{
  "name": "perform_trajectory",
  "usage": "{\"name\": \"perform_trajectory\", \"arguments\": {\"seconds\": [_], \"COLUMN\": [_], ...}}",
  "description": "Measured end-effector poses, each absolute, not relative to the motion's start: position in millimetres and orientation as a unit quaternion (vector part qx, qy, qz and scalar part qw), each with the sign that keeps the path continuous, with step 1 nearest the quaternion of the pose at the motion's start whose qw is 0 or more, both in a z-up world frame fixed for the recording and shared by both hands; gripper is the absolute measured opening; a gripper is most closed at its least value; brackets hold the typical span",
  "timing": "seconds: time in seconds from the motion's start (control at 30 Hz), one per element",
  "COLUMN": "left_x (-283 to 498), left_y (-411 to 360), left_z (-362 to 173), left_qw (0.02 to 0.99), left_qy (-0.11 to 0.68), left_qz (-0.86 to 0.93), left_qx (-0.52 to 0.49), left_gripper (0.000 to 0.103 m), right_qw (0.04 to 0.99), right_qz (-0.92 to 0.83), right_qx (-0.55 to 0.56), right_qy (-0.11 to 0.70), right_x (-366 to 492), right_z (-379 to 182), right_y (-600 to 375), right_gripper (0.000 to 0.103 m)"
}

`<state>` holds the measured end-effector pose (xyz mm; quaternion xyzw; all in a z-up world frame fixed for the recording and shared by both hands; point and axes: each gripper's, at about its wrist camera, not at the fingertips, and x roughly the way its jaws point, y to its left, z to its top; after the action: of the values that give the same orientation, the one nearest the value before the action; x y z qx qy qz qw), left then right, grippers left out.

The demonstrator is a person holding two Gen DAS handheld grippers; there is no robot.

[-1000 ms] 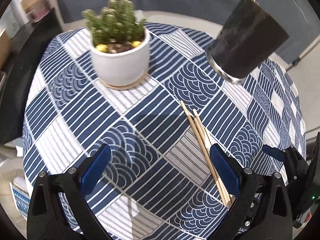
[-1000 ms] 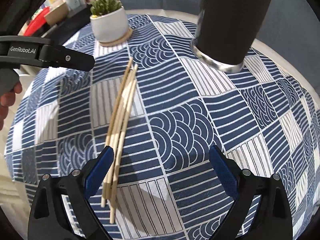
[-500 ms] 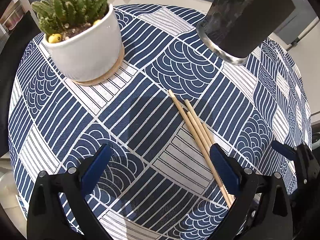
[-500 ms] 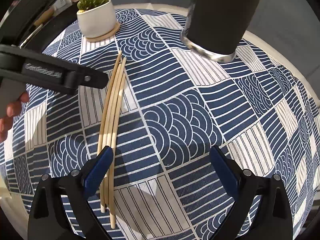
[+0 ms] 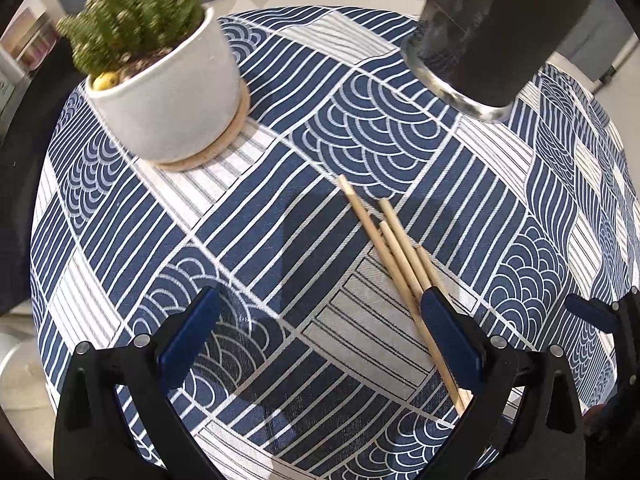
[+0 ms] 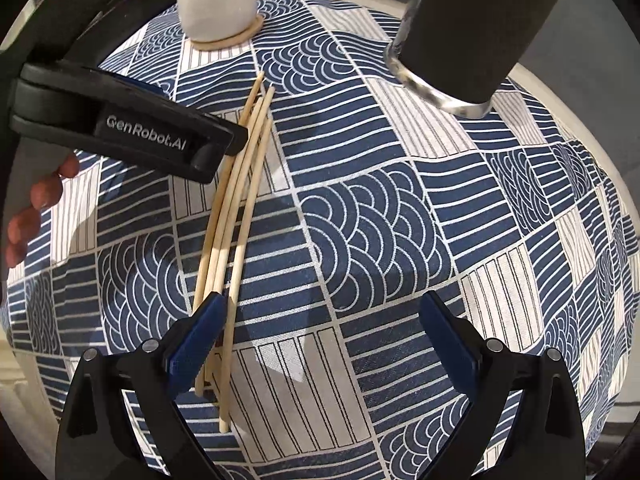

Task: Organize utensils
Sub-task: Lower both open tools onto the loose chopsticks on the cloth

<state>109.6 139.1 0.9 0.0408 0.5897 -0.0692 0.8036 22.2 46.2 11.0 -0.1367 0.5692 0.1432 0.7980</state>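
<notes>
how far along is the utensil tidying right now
Nothing looks put away: four wooden chopsticks lie loose on the blue patterned tablecloth. Both hand-held grippers, left and right, are open and empty. Left to do: grasp them and load the tall black holder.

Bundle of thin wooden chopsticks (image 6: 236, 216) lying flat on the round table with patterned blue-and-white cloth (image 6: 372, 220), potted cactus in a white ceramic pot (image 5: 160, 80) behind-left of the chopsticks, tall dark cylindrical holder (image 6: 472, 32) behind-right of them, well apart from the chopsticks

Navy-and-white wave-patterned tablecloth (image 5: 256, 240), pale wooden chopsticks (image 6: 236, 216), seemingly black holder (image 6: 476, 28), white pot (image 5: 168, 108)
</notes>
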Motion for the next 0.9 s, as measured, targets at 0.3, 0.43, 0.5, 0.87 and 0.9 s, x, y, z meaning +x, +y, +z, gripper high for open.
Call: {"name": "perform_trajectory", "arguments": {"seconds": [0.3, 0.43, 0.5, 0.87, 0.9], "left_x": [98.9, 97.2, 90.1, 54.9, 51.9], "left_y": [136.8, 138.8, 141.7, 183.3, 188.7], "left_z": [-1.2, -1.7, -1.6, 7.6, 8.9], "left_qw": [0.799, 0.797, 0.796, 0.811, 0.813], "left_qy": [0.599, 0.602, 0.603, 0.585, 0.583], "left_qz": [-0.032, -0.027, -0.025, -0.005, -0.001], "left_qx": [0.041, 0.037, 0.035, 0.010, 0.004], "left_gripper": [0.098, 0.098, 0.098, 0.059, 0.055], "right_qw": [0.798, 0.797, 0.794, 0.790, 0.788], "right_qz": [0.128, 0.131, 0.138, 0.141, 0.138], "right_qx": [-0.125, -0.116, -0.110, -0.087, -0.084], "right_qy": [0.576, 0.579, 0.581, 0.591, 0.594], "right_x": [39.1, 54.0, 60.7, 93.6, 97.3], "right_z": [11.1, 10.7, 9.7, 20.7, 20.9], "right_y": [30.7, 25.6, 25.9, -6.5, -12.9], "right_gripper": [0.093, 0.093, 0.093, 0.026, 0.020]}}
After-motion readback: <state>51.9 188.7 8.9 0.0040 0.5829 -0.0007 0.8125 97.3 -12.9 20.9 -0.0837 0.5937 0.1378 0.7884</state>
